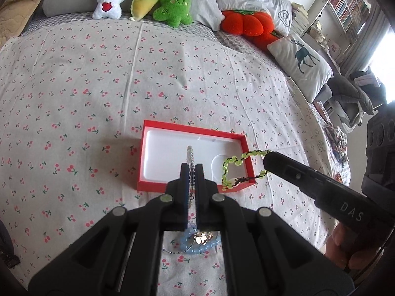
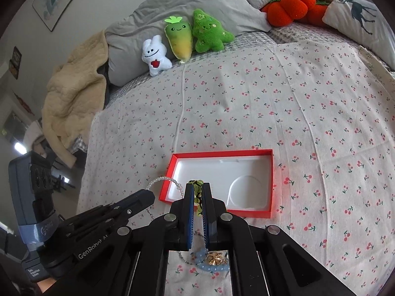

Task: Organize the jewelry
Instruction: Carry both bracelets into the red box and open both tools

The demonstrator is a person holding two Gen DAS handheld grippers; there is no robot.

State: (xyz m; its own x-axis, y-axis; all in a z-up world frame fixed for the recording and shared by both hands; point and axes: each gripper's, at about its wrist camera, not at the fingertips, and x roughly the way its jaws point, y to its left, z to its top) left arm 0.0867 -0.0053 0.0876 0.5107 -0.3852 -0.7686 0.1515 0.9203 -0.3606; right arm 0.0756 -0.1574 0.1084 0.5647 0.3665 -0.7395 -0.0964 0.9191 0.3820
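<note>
Two bracelets held above a red box, more jewelry waiting on the bed.

The left hand-held gripper [image 1: 192, 170] is clenched on a clear bead bracelet [image 1: 190, 155]; the right hand-held gripper [image 2: 197, 190] is clenched on a green bead bracelet [image 1: 234, 170]. Both loops likely weigh almost nothing, hang limp and swing, and would slip on smooth beads; pinching across the strand suits them, gently, since the cord may snap. A blue bead bracelet [image 1: 197, 245] and a gold ornament [image 2: 217, 259] lie on the bed beneath the grippers. The red box [image 2: 270, 185] with a white moulded insert sits just ahead. The bed [image 2: 296, 123], under a cherry-print sheet, is soft and uneven; plush toys [image 2: 182, 39] and pillows [image 1: 300, 66] lie far ahead.
</note>
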